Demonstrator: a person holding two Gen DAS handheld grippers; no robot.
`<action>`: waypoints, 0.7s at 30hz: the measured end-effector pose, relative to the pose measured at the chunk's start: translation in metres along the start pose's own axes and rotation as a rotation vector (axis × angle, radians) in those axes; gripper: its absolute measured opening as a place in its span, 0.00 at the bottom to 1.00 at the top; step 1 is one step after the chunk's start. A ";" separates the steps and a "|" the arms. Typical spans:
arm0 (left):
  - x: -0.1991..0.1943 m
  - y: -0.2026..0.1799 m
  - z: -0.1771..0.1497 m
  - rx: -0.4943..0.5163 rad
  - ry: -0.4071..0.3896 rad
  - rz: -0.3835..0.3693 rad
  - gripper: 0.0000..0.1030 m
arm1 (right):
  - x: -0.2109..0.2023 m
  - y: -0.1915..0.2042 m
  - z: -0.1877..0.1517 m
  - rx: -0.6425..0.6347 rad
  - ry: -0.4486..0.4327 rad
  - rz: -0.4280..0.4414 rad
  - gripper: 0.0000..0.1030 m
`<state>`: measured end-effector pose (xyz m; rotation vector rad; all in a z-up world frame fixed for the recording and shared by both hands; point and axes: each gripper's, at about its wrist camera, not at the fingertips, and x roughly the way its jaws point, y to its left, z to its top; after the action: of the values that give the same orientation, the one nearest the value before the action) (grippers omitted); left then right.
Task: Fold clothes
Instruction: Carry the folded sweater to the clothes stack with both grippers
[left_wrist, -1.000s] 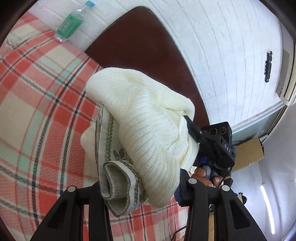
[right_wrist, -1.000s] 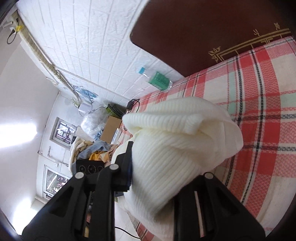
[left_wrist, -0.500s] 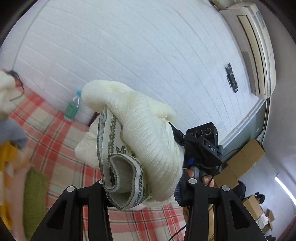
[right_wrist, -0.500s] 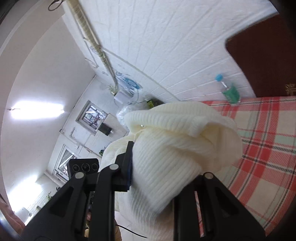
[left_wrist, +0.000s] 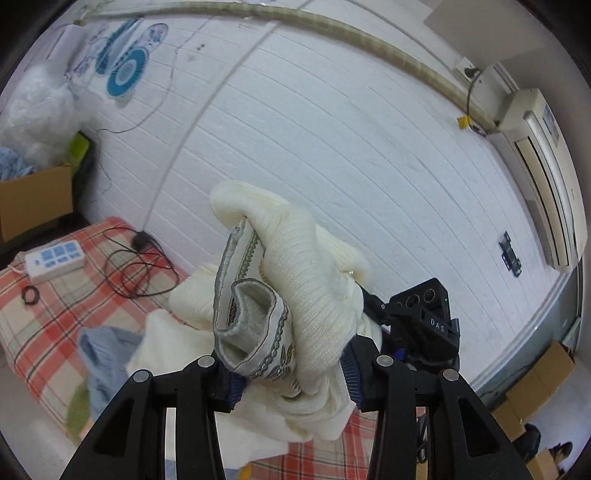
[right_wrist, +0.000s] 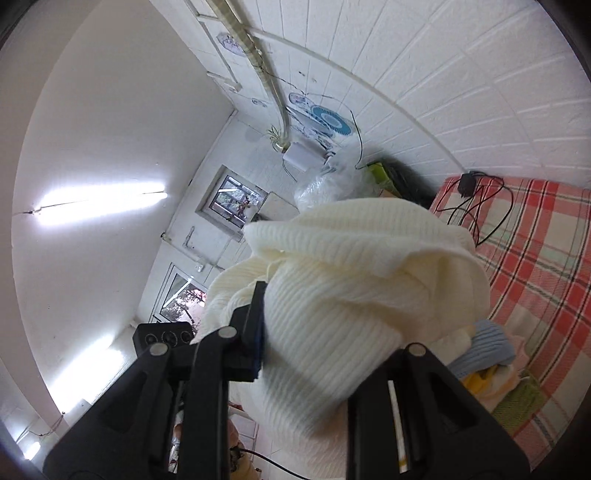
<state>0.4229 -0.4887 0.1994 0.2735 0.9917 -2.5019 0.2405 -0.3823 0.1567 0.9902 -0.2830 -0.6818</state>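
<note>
A cream ribbed knit garment (left_wrist: 314, 295) with a grey patterned trim (left_wrist: 255, 332) is bunched between the jaws of my left gripper (left_wrist: 291, 373), which is shut on it. The same cream garment (right_wrist: 354, 288) fills the right wrist view, where my right gripper (right_wrist: 328, 354) is shut on another bunch of it. Both grippers hold it up in the air, well above the plaid bed (left_wrist: 44, 295). The other gripper's black body (left_wrist: 424, 321) shows just right of the cloth in the left wrist view.
On the red plaid bed (right_wrist: 535, 266) lie a pale blue garment (left_wrist: 107, 354), a yellow and green heap (right_wrist: 498, 380), a white power strip (left_wrist: 55, 258) and black cables (left_wrist: 136, 266). Behind stands a white brick wall (left_wrist: 332, 147) with an air conditioner (left_wrist: 543, 177). Cardboard boxes (left_wrist: 33, 199) sit at left.
Both grippers have risen and swung round with the cream garment, from facing the headboard and bottle to the far bed end with the power strip. The grips are unchanged.
</note>
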 end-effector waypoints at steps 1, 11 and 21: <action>-0.002 0.016 0.000 -0.027 0.005 0.023 0.42 | 0.013 -0.006 -0.005 0.008 0.026 -0.016 0.23; 0.047 0.135 -0.062 -0.256 0.121 0.061 0.51 | 0.059 -0.095 -0.064 0.017 0.205 -0.267 0.38; 0.060 0.127 -0.049 -0.194 0.116 0.124 0.53 | 0.041 -0.071 -0.066 0.066 0.141 -0.190 0.22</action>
<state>0.4290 -0.5563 0.0669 0.4103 1.2157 -2.2813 0.2779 -0.3903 0.0586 1.1326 -0.0888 -0.7742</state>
